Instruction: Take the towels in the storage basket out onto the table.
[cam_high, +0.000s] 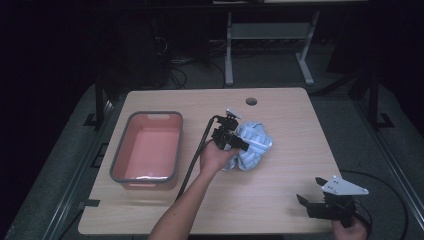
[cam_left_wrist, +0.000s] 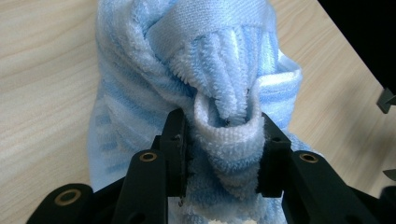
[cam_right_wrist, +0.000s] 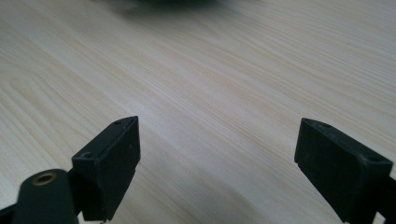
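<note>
Blue and white, the soft towel sits bunched up near the middle of the bench in the high view, and the left gripper is right on it, coming in from the towel's left side. The pink tub with the grey rim lies well off to the left, on the other side of that hand, so the towel would have to go back across to reach it. The right gripper waits far away at the near right corner. In the left gripper view, the jaws are squeezed tight on a rolled fold of the towel. In the right gripper view, the jaws are spread wide over bare wood, holding nothing.
</note>
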